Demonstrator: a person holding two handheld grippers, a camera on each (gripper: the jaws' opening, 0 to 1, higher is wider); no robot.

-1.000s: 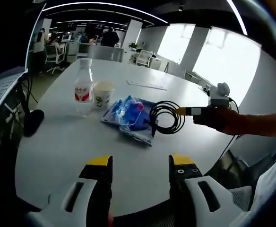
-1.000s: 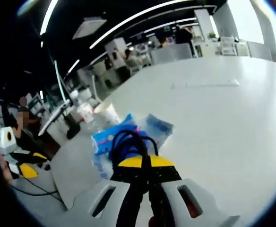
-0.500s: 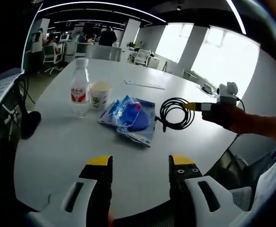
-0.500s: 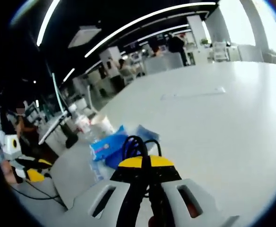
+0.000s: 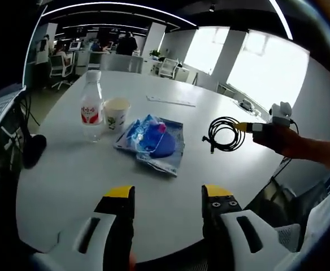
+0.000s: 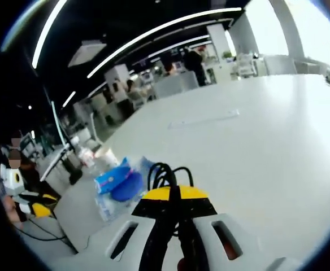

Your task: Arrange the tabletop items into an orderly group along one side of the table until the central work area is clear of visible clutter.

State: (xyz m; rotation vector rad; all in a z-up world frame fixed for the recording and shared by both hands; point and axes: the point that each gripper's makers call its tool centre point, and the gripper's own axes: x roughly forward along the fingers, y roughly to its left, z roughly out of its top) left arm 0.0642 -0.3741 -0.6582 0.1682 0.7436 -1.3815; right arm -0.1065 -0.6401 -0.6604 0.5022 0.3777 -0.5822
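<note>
Cable-carrying is the step we judge to be in hand: our right gripper (image 5: 254, 127) has its yellow-tipped jaws closed on a coiled black cable (image 5: 226, 134), and in the left gripper view the coil hangs from those jaws above the right-hand part of the pale round table (image 5: 69, 180), apart from the other items. In the right gripper view we see the same cable (image 6: 166, 175) looping up just past the closed jaw tips of the right gripper (image 6: 174, 195), with the strands pinched between them.

Our left gripper (image 5: 168, 199) is held low at the near edge of the table, jaws parted and nothing between them.

The remaining clutter sits as a loose cluster on the left half of the table: a clear water bottle (image 5: 91, 113) with a red label stands upright, a paper cup (image 5: 116, 113) stands just beside it, and a blue and white plastic packet (image 5: 151, 141) lies flat near them, closer to us. A thin flat strip, perhaps a ruler or a sheet of paper (image 5: 171, 101), lies farther back; we cannot tell which at this distance.

For the next move, we judge the cable needs setting down flat beside whichever side we choose for the group, and the jaws opened only once the coil rests on the surface so it does not spring loose.

The right forearm (image 5: 315, 149) reaches in level from the right edge, holding its gripper out over the table.
</note>
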